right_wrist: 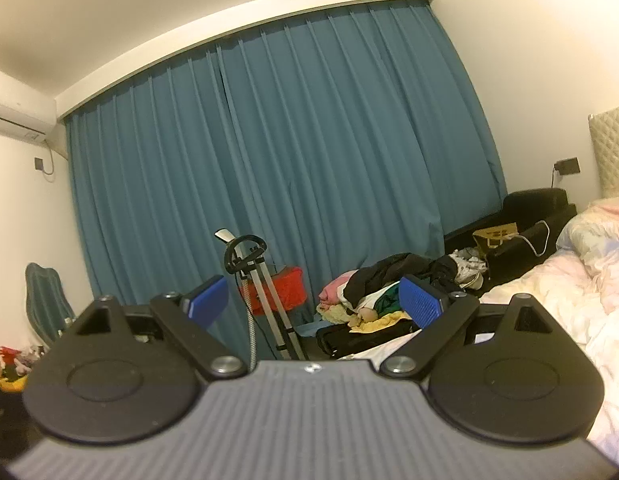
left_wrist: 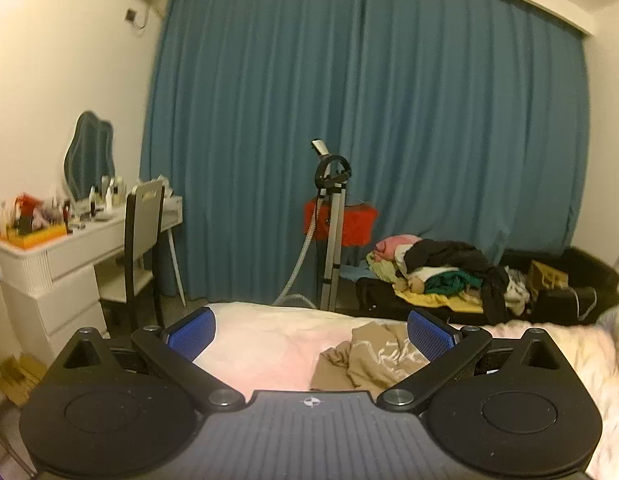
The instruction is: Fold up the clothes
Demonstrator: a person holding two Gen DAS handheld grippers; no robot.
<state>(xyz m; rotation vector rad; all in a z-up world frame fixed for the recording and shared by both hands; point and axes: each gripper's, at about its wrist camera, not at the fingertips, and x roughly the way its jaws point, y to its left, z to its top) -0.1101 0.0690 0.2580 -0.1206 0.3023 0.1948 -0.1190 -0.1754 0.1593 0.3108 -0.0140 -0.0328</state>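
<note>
Pink-white fluffy bedding on the bed carries the crumpled tan garment with white printed script, too creased to read. Left gripper and right gripper both hover with fingers spread wide, holding nothing. Risk: pinching the soft bedding along with the garment; no other writing legible.

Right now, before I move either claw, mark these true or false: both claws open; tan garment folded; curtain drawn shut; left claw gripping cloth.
1. Both claws are open: true, the left claw and right claw gape, nothing held.
2. The crumpled tan garment on the pale pink bedspread is neatly folded: false, it lies bunched.
3. The blue pleated curtain is drawn shut: true.
4. The left claw grips cloth: false, it holds nothing.
</note>
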